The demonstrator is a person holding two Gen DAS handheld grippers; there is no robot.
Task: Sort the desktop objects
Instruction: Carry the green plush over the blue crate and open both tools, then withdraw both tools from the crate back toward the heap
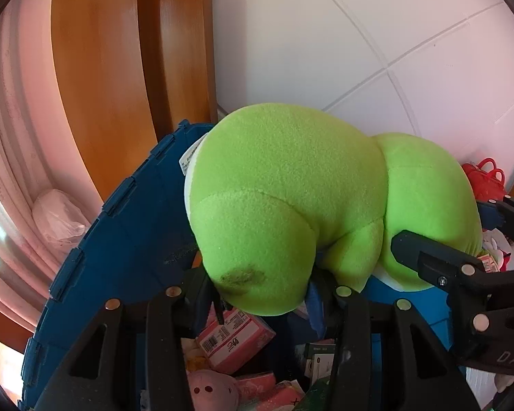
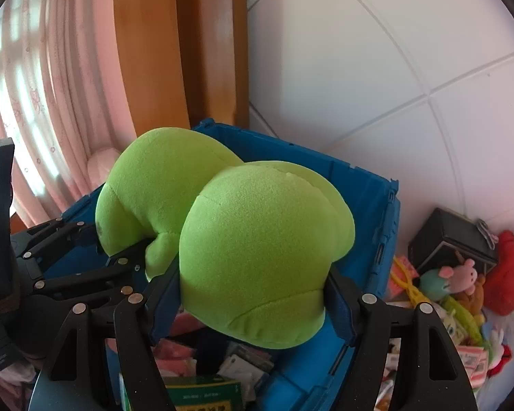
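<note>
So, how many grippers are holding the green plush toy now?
2. The left gripper clamps one lobe of the green plush toy; the right gripper clamps the other lobe, above the blue crate.

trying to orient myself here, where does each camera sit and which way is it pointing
Left wrist: rides the left gripper, looking along its fingers at the green plush toy over the blue crate; the right gripper enters from the right.
Right wrist: rides the right gripper, facing the same green plush toy above the blue crate; the left gripper shows at left.
Shared: toy, crate, tiled wall, wooden frame.
</note>
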